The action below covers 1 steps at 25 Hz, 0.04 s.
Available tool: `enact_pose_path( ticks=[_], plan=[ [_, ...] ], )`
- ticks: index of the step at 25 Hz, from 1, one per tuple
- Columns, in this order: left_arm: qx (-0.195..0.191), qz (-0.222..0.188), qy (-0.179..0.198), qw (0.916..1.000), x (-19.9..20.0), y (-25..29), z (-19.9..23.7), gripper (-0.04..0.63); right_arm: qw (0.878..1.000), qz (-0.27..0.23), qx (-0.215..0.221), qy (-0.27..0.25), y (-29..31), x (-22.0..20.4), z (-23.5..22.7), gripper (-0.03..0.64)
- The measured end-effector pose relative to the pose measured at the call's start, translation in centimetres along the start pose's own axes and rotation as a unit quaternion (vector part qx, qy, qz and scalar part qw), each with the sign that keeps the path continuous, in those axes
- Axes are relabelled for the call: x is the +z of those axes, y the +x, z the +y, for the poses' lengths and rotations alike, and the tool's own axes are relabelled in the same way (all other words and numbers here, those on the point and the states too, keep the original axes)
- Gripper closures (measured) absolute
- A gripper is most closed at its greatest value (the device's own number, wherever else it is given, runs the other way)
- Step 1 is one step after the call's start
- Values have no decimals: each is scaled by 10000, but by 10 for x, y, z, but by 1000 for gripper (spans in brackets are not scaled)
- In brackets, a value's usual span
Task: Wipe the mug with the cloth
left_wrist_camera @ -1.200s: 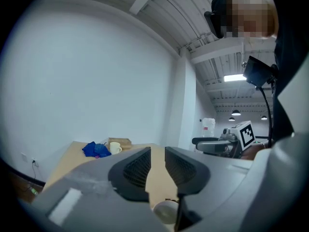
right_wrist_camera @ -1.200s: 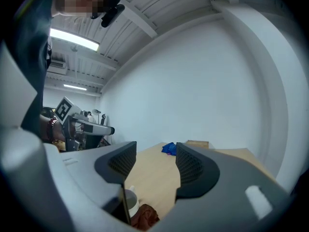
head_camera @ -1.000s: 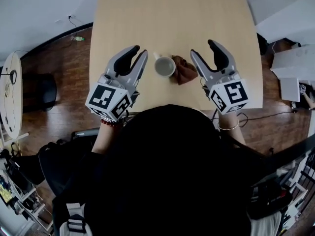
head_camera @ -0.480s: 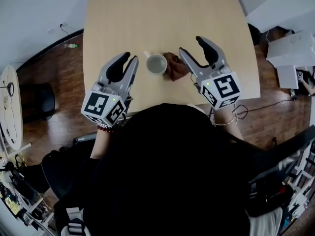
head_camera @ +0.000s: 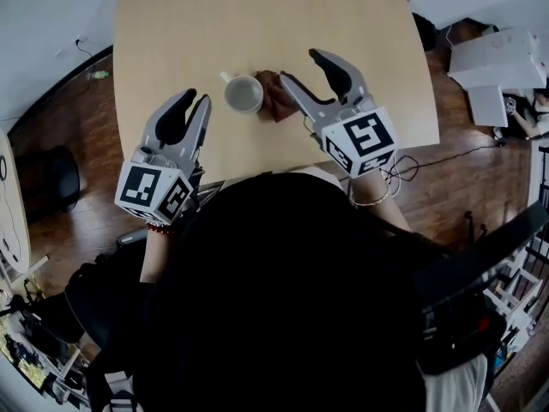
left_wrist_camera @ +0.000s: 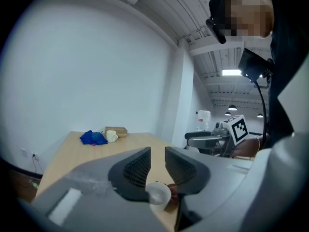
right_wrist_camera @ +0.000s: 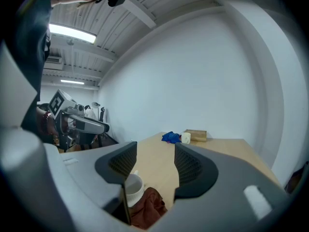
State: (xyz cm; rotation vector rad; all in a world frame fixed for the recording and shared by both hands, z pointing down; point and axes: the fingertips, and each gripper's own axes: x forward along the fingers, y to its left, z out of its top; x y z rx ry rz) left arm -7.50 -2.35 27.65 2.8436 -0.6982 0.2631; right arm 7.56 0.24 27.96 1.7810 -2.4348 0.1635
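Observation:
A white mug point(head_camera: 244, 93) stands upright near the table's front edge, handle to the far left. A crumpled brown cloth point(head_camera: 277, 95) lies against its right side. My left gripper point(head_camera: 196, 100) hovers left of the mug, jaws a narrow gap apart and empty. My right gripper point(head_camera: 302, 69) is wide open just right of the cloth and holds nothing. In the left gripper view the mug point(left_wrist_camera: 158, 194) and a bit of cloth point(left_wrist_camera: 173, 200) sit below the jaws. The right gripper view shows the mug point(right_wrist_camera: 133, 187) and cloth point(right_wrist_camera: 147, 208) low between the jaws.
The wooden table point(head_camera: 257, 24) stretches away from me. At its far end lie a blue cloth point(right_wrist_camera: 171, 137), a second white mug point(right_wrist_camera: 186, 137) and a small cardboard box point(right_wrist_camera: 195, 135). Dark wooden floor and cables surround the table.
The head view has swung, so table, mug and cloth sit further left and up. The left gripper has drawn back a little relative to the mug. Mug and cloth lie as before.

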Motion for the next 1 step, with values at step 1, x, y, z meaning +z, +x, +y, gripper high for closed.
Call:
enact_pose_path(
  ticks=[1],
  plan=[
    [3,23,-2,10000,-2,0,0,509,10000,16,12,14,0,-3,1,370]
  ],
)
